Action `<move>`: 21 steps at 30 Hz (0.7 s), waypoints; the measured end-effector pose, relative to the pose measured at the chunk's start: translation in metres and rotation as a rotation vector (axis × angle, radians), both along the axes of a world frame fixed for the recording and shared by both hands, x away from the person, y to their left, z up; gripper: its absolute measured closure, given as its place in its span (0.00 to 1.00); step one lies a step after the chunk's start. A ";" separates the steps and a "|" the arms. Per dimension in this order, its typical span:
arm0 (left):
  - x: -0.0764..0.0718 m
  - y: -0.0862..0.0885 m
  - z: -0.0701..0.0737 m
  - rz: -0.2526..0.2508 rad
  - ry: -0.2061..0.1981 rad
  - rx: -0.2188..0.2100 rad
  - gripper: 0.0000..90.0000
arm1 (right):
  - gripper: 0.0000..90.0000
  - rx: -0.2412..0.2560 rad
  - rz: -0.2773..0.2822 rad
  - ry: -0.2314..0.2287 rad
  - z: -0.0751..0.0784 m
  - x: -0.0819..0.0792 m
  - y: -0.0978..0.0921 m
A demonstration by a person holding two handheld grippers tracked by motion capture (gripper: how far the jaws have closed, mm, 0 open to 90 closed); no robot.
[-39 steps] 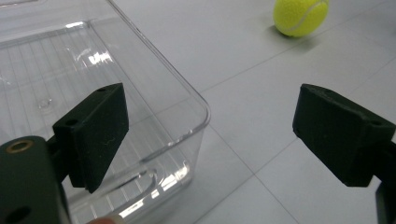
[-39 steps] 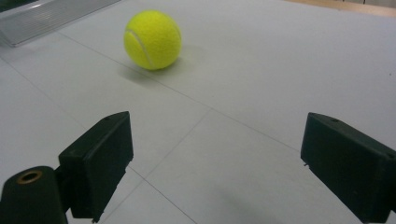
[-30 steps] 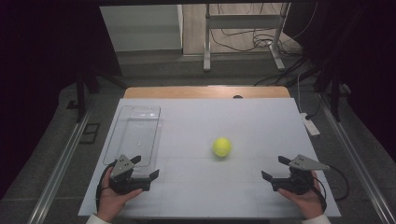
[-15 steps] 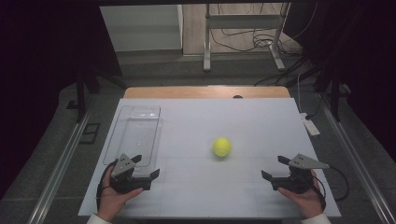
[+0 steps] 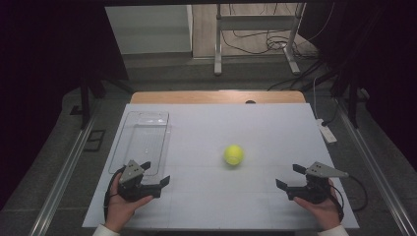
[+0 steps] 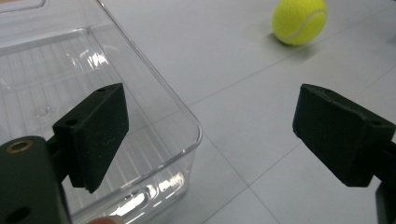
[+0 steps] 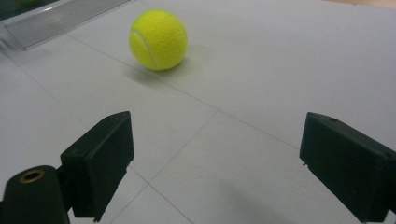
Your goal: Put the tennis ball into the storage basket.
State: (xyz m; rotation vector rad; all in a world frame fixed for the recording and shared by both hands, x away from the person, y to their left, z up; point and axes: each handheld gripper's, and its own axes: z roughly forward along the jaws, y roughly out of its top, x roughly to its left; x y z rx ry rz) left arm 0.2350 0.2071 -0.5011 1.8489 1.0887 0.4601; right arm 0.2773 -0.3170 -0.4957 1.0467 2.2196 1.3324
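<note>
Two grippers rest low on the white counter, each held in a hand near the person's edge, both with jaws spread wide and gripping nothing. One yellow-green tennis ball sits alone near the middle of the counter, touching neither gripper. From the right gripper the ball lies at about ten o'clock in the high view; from the left gripper it lies at about two o'clock, and farther off. So the right gripper looks the nearer, though the difference is not large. In the right gripper view the ball stands ahead at about eleven o'clock, off the line between the jaws, so a reach would likely need a slight turn toward it. Being round, the ball has no long axis to line up with. At the left gripper's twelve o'clock stands a clear plastic tray, empty as far as can be seen; its transparent walls are hard to trace, and its near corner shows between the jaws in the left gripper view.
</note>
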 end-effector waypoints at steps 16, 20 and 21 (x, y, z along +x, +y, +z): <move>0.001 0.001 0.006 -0.008 0.017 0.003 0.14 | 0.12 -0.015 0.001 0.007 -0.002 0.003 0.002; 0.003 -0.002 0.008 -0.020 0.023 0.012 0.15 | 0.12 -0.013 -0.001 0.005 -0.002 0.002 0.000; 0.003 -0.003 0.009 -0.024 0.028 0.011 0.15 | 0.12 -0.011 -0.002 0.003 -0.001 0.002 -0.001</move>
